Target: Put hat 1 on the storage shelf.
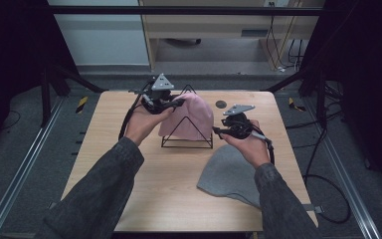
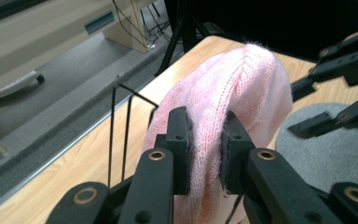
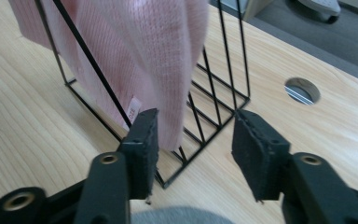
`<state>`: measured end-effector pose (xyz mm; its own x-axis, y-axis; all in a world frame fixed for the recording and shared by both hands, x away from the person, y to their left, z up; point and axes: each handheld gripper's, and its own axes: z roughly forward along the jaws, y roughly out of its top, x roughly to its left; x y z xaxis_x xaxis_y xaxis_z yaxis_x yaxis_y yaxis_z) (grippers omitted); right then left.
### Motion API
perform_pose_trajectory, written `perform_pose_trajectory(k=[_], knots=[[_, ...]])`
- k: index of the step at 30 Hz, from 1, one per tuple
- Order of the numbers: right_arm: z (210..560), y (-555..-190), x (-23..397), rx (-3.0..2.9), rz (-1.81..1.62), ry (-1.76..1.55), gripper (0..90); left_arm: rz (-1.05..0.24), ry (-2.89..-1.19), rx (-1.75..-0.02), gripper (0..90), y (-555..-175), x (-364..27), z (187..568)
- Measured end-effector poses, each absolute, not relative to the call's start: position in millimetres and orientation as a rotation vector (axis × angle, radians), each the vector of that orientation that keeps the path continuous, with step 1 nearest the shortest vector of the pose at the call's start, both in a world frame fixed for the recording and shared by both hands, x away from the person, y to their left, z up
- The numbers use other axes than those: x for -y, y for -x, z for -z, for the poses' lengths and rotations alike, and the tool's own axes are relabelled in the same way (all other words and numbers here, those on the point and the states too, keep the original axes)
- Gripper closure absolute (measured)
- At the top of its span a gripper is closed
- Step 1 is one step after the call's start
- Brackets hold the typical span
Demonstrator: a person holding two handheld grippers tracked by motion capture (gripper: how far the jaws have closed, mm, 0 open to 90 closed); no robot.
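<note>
1. Pinching the pink hat (image 2: 242,88), the left claw (image 1: 171,103) reaches in from the rack's (image 1: 186,134) left.
2. Hat drapes over the rack on the surface (image 1: 129,189).
3. Right claw (image 3: 193,149) gapes just beside the hat's edge, gripping nothing, above the grey hat (image 1: 231,174).

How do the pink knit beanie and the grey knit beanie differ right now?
Colour: the pink knit beanie is pale pink, the grey knit beanie mid grey.
Pose: the pink one is draped over the black wire stand; the grey one lies flat on the wooden table.
Grip: the left gripper pinches the pink one; neither gripper grips the grey one, and the right gripper is open.
Both are soft knitted hats.
</note>
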<state>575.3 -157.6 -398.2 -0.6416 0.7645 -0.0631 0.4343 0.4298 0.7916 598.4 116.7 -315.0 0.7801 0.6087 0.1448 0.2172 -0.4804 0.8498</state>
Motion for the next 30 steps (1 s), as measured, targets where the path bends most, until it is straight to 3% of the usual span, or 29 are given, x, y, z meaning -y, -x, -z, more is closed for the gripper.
perform_pose_trajectory(k=[13,30], knots=[[414.6,-555.0,185.1,-2.267,-1.011,-1.123,38.5,-0.555,-2.089,-0.655,76.1,-587.0,-123.4,333.9],[421.1,-542.8,214.6,-2.229,-0.977,-1.193,34.7,-0.544,-2.031,-0.682,67.4,-575.2,-137.3,339.0]])
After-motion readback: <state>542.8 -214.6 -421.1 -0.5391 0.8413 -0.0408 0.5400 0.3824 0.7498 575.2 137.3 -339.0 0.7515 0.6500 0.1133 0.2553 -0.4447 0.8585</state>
